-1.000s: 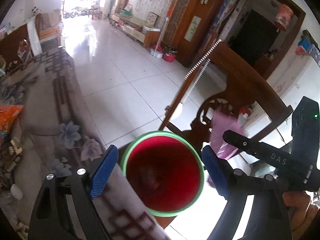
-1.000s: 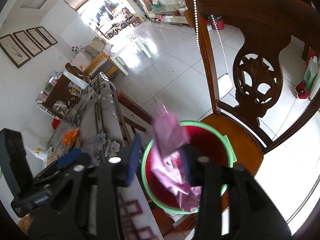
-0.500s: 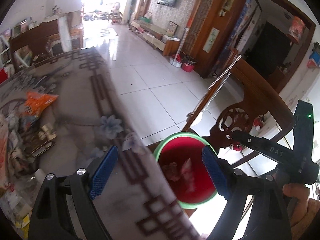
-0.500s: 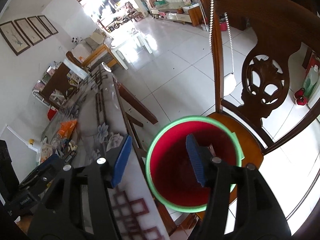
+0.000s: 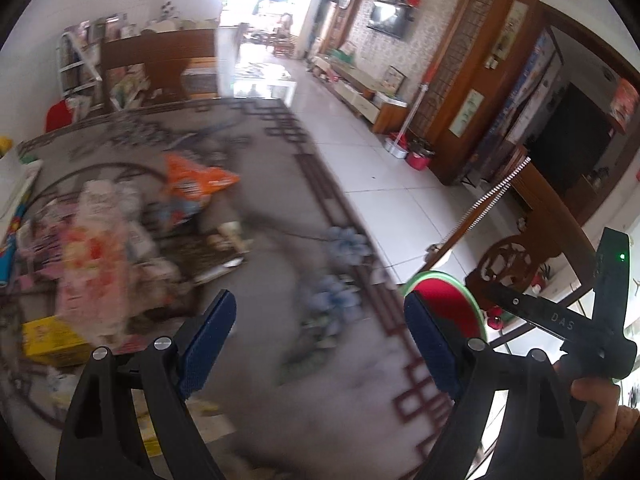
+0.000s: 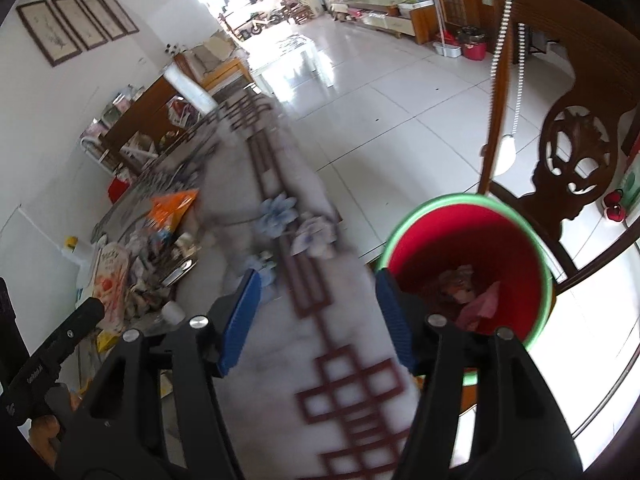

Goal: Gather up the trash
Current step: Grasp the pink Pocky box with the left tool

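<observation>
A red bin with a green rim (image 6: 466,264) stands on a wooden chair seat beside the table; pink wrappers (image 6: 478,304) lie inside it. Its rim also shows in the left wrist view (image 5: 450,300). My left gripper (image 5: 316,344) is open and empty over the patterned tablecloth (image 5: 280,208). My right gripper (image 6: 316,312) is open and empty above the table's edge, left of the bin. A blurred heap of trash lies on the table: an orange snack bag (image 5: 196,180), a pink and white packet (image 5: 96,264) and a yellow box (image 5: 52,340).
A carved wooden chair back (image 6: 572,160) rises behind the bin, with a bead cord (image 6: 502,28) hanging on it. White tiled floor (image 6: 380,120) lies to the right of the table. Shelves (image 5: 104,76) stand past the table's far end.
The pink wrapper left my right gripper and lies in the bin. Both grippers have swung left, from over the bin to over the table and its trash heap.
</observation>
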Motion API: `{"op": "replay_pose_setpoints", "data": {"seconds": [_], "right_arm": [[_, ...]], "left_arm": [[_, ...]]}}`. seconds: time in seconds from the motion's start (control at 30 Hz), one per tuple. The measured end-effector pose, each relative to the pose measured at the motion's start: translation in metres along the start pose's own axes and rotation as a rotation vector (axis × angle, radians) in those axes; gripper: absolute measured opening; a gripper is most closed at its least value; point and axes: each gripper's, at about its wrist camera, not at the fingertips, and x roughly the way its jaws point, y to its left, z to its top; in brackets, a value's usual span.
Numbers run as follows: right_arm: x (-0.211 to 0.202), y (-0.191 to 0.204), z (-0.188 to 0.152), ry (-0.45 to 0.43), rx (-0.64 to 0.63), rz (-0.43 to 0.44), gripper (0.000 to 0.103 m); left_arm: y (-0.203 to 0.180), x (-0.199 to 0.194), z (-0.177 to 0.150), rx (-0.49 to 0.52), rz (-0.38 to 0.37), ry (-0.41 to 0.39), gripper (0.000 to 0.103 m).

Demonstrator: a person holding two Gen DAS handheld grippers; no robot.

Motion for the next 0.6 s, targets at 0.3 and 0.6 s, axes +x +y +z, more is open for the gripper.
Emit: {"op": "replay_pose_setpoints", "data": {"seconds": [0.3,0.6], "right_arm": [[0.008,0.075,-0.032,0.013,-0.048,0.023,0.06],[0.001,0.11,-0.067,0.019,-0.074,-0.01,0.06]], "left_arm": [[0.095,-0.033,-0.008,-0.075,0.06,-0.008,0.082],[0.168,-0.007,0.016,-0.182,0.089,0.036,0.081]]}}
